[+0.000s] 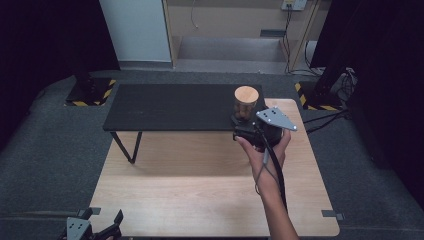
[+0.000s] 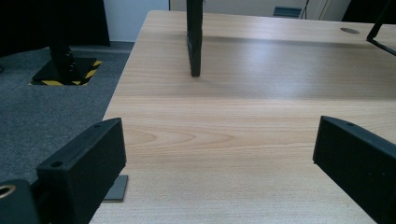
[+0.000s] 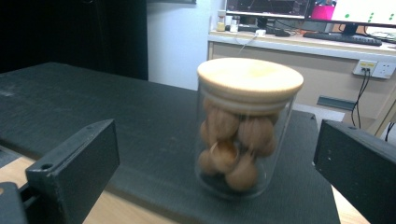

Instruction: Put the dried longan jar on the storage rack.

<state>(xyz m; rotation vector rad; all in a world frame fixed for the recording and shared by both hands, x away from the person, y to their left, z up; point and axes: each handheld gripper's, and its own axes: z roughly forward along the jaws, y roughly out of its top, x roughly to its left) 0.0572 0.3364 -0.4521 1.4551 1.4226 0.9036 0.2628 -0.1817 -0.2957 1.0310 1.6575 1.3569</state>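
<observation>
1. reaching for the glass jar [image 3: 247,128] with the right gripper [image 1: 252,131]; its jaws are spread wide, either side of the jar, holding nothing yet.
2. jar stands upright on the black shelf [image 1: 165,106] near its right end, wooden lid [image 3: 250,77] on.
3. left gripper [image 1: 95,231] idles at the desk [image 2: 243,140] corner, jaws wide apart, empty.
4. looks like early days: the grab's still to do.

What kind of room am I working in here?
Likely a lab or office test bay: monitors and a keyboard on a back counter, hazard-striped stand bases on grey carpet, and a wooden table holding a black platform.
</observation>
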